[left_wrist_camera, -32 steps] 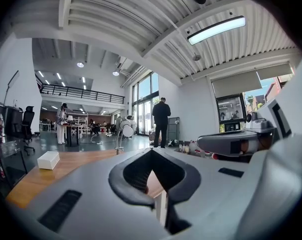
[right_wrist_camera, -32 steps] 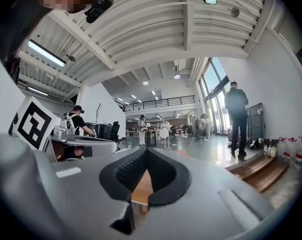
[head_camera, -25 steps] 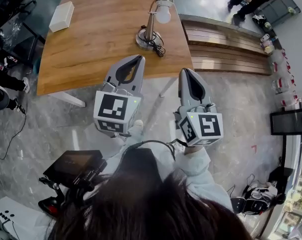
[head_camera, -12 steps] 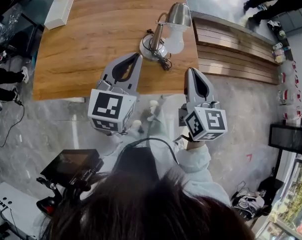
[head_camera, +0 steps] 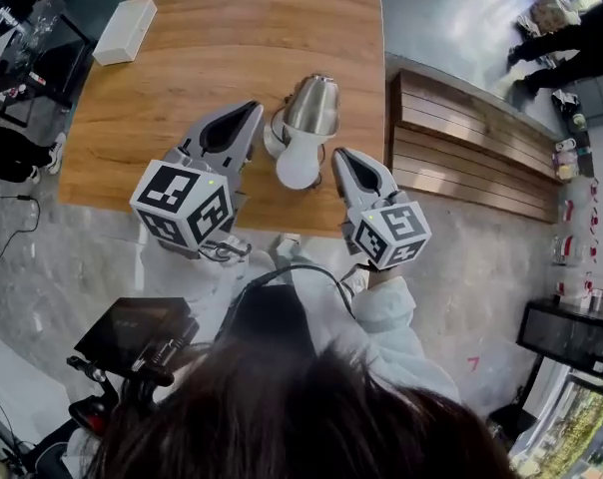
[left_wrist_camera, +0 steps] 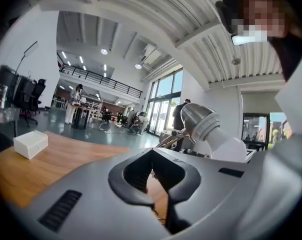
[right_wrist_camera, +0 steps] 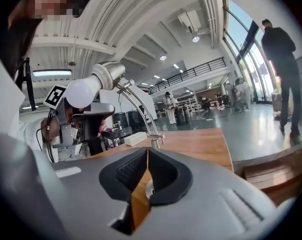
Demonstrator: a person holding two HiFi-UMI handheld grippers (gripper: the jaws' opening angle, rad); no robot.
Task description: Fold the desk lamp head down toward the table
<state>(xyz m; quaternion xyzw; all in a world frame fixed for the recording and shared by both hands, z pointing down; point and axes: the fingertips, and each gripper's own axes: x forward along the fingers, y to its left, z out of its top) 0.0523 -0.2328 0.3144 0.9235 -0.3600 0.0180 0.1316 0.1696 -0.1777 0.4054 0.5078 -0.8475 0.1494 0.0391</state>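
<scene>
The desk lamp stands near the front edge of the wooden table (head_camera: 182, 58). Its chrome head (head_camera: 313, 108) is raised, with the white bulb (head_camera: 297, 166) pointing toward me. My left gripper (head_camera: 252, 111) is shut and empty, its tip just left of the lamp head. My right gripper (head_camera: 340, 157) is shut and empty too, its tip just right of the bulb. Neither touches the lamp. In the left gripper view the lamp head (left_wrist_camera: 201, 120) rises up right of the closed jaws. The right gripper view shows head (right_wrist_camera: 109, 76), bulb (right_wrist_camera: 83, 92) and curved arm (right_wrist_camera: 139, 110) up left.
A white box (head_camera: 122, 30) lies at the table's far left corner. A slatted wooden bench (head_camera: 461, 133) runs along the table's right side. People stand on the floor at the far right (head_camera: 571, 43). A black device on a stand (head_camera: 142, 335) sits low left.
Both grippers have moved forward over the table's near edge and now flank the lamp head. The lamp has come much closer in view. The jaws stayed shut.
</scene>
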